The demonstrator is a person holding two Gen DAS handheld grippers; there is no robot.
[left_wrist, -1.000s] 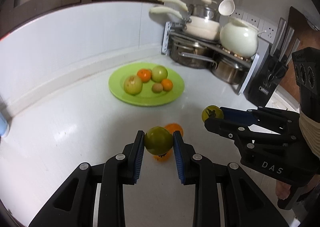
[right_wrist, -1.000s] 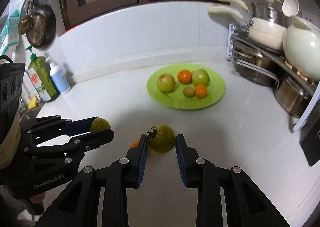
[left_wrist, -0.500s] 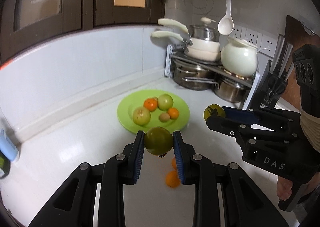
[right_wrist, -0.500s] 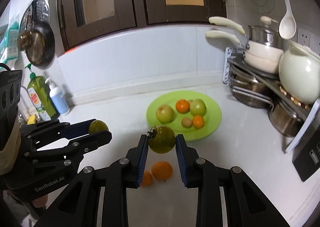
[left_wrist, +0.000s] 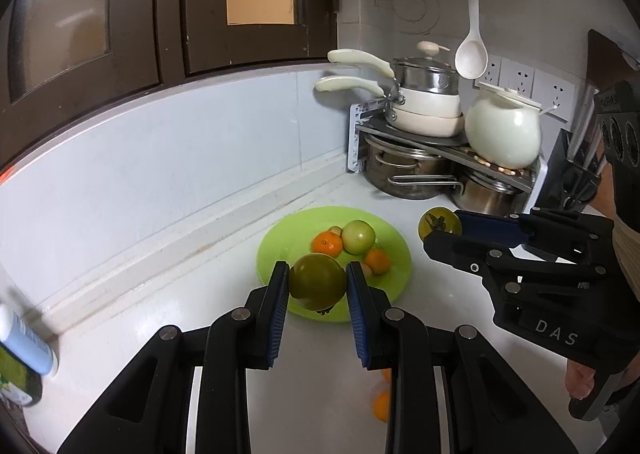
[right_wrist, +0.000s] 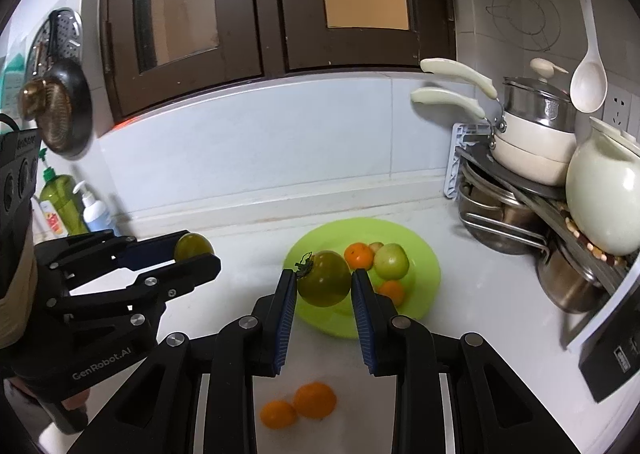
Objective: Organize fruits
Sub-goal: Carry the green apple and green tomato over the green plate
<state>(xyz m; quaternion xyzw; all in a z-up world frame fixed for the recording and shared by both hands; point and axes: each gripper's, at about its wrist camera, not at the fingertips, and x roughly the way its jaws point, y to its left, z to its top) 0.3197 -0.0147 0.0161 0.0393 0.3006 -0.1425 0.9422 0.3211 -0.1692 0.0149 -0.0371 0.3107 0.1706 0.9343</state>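
My left gripper (left_wrist: 317, 286) is shut on a dark green tomato (left_wrist: 317, 281), held in the air over the near rim of the green plate (left_wrist: 272, 250). My right gripper (right_wrist: 323, 286) is shut on a second green tomato (right_wrist: 325, 284) with a stem, also raised before the plate (right_wrist: 428, 266). Each gripper shows in the other's view, the right one (left_wrist: 440, 228) and the left one (right_wrist: 194, 250). The plate holds a pale green fruit (right_wrist: 391, 261), oranges (right_wrist: 359, 256) and a small brown fruit. Two oranges (right_wrist: 298, 406) lie on the white counter below.
A rack of steel pots and white pans (left_wrist: 420, 150) with a white jar (left_wrist: 502, 134) stands at the back right corner. A knife block (left_wrist: 568, 182) is beside it. Soap bottles (right_wrist: 76, 210) stand at the left by the wall.
Both grippers have risen with their tomatoes and tilted up toward the plate. The two loose oranges have dropped to the bottom of the views.
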